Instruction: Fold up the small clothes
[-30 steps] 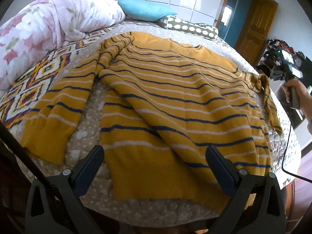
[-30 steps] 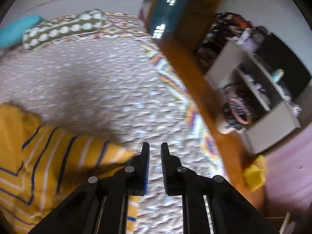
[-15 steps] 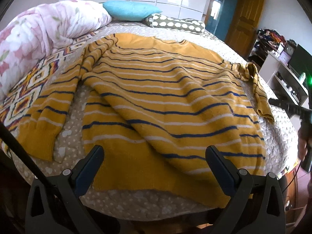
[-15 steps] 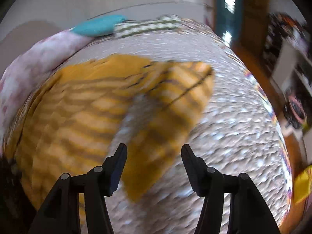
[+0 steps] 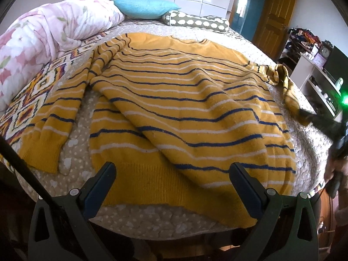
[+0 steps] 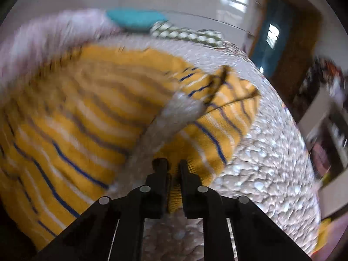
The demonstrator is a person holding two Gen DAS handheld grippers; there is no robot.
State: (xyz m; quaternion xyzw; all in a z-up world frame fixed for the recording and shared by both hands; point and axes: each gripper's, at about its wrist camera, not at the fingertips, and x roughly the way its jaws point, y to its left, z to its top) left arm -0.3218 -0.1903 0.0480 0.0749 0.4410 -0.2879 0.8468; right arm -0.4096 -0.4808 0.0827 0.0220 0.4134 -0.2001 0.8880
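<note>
Bed [image 5: 139, 219]: covered by a spotted grey-beige spread, with a patterned diamond-print strip along its left side. It fills most of the left wrist view.

Sweater [image 5: 187, 117]: mustard yellow with navy and white stripes, lying face up across the bed, neckline toward the headboard, ribbed hem at the near edge. The body is creased diagonally. One sleeve [image 5: 63, 111] lies flat down the left side, cuff near the bed's edge; the other sleeve [image 5: 282, 80] is bunched at the right edge.

Quilt [image 5: 43, 37]: pink floral, heaped at the upper left, beside the first sleeve's shoulder.

Pillow [image 5: 145, 8]: teal, at the headboard. A spotted bolster [image 5: 198, 22] lies just beside it to the right.

Left gripper [image 5: 171, 187]: jaws spread wide, holding nothing, poised over the hem at the near edge.

Right gripper [image 6: 173, 170]: jaws drawn narrow and clamped on the ribbed cuff of the bunched sleeve [image 6: 213, 128] (the right wrist view is blurred, yet yellow ribbing shows plainly between the fingers [image 6: 159, 174]). In the left wrist view this gripper [image 5: 304, 115] appears at the right edge, at the sleeve's end.
</note>
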